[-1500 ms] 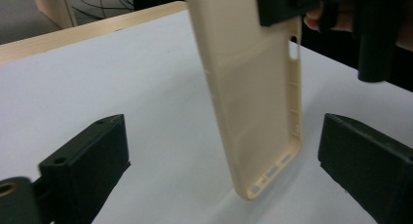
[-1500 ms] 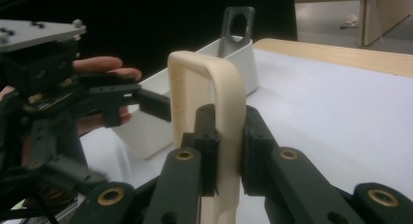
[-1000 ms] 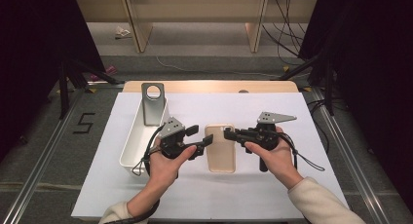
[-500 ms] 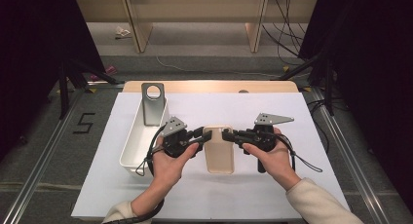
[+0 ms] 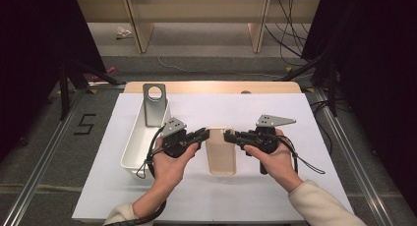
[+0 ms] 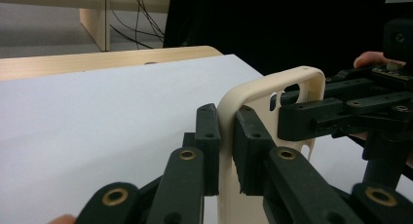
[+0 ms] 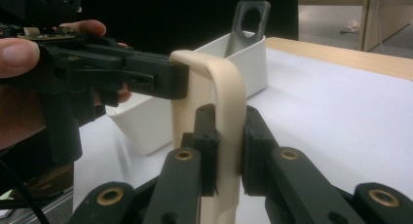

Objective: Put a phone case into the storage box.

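Left claw [image 6: 225, 151], right claw [image 7: 225, 146] each clamped on smooth cream rounded-corner phone case [image 5: 221, 152]; left just closed.

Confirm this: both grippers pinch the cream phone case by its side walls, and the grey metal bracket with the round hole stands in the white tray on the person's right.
Not quite. The grey metal bracket with the round hole stands in the white oblong plastic tray on the person's left, as the high view shows. The rest holds: the left gripper and right gripper each pinch a side wall of the cream phone case.
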Motion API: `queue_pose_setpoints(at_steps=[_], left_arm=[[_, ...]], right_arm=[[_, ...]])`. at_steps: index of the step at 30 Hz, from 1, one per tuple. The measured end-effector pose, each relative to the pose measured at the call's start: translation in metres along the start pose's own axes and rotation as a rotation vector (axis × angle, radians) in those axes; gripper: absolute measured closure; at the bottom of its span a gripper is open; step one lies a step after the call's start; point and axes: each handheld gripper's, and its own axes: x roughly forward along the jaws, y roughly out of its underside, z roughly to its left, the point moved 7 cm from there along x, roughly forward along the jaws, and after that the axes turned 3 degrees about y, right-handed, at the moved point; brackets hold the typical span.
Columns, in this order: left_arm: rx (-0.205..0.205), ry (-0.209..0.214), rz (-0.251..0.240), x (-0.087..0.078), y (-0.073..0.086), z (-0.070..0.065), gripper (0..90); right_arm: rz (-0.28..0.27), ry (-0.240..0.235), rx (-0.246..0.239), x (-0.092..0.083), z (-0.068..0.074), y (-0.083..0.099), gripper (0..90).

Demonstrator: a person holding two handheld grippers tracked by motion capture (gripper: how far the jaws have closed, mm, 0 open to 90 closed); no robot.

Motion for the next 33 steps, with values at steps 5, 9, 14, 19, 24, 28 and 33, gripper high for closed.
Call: queue_pose_setpoints(at_steps=[5,9,14,19,24,28,33], left_arm=[[0.012,-0.014,0.008,0.001,0.0,-0.001,82.2],[0.032,-0.023,0.009,0.002,-0.001,-0.003,82.3],[0.044,-0.027,0.009,0.002,-0.001,-0.003,82.6],[0.054,-0.033,0.009,0.001,-0.003,0.0,82.7],[0.06,-0.056,0.0,-0.001,-0.006,0.006,82.7],[0.068,-0.071,-0.009,-0.004,-0.009,0.011,82.7],[0.07,-0.069,-0.017,-0.008,-0.013,0.017,82.6]], right_arm=[[0.005,0.011,-0.005,0.001,-0.001,0.001,80.1],[0.014,0.037,-0.039,0.0,-0.002,0.001,78.0],[0.024,0.058,-0.073,0.001,-0.002,0.001,72.1],[0.026,0.07,-0.089,0.001,-0.003,0.0,58.7],[0.025,0.053,-0.105,-0.001,-0.001,-0.003,40.5],[0.02,0.048,-0.117,-0.006,-0.002,-0.005,29.3],[0.014,0.064,-0.121,-0.017,-0.009,-0.005,22.1]])
